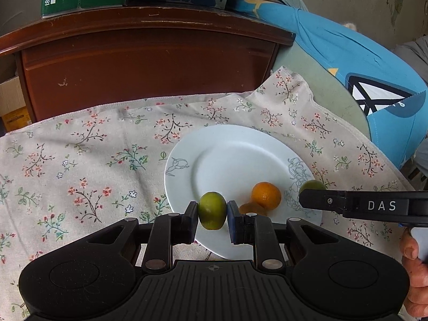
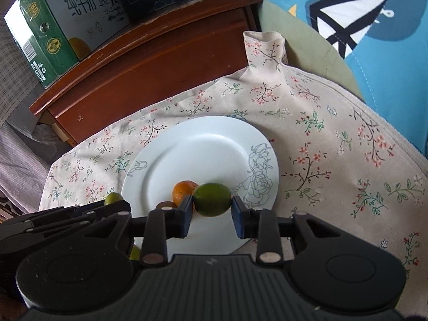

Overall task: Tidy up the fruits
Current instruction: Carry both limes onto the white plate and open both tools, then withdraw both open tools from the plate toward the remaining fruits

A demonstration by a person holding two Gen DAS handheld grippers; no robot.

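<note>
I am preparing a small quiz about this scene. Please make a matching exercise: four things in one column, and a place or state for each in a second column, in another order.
1. left gripper
2. orange fruit
3. plate
4. green carton

A. on the wooden cabinet
B. on the floral cloth
C. shut on a green fruit
D. lying on the plate

Pairs: 1-C, 2-D, 3-B, 4-A

Soft, even daylight on both my feeds; no hard glare. The white round ceramic plate (image 1: 230,157) reads pale blue and carries a faint shading in its well (same on the right view). Fisheye bends the dark red-brown wooden cabinet (image 2: 149,61) top into an arc. Corners vignette black. Foreground black housings underexposed, detail lost.
</note>
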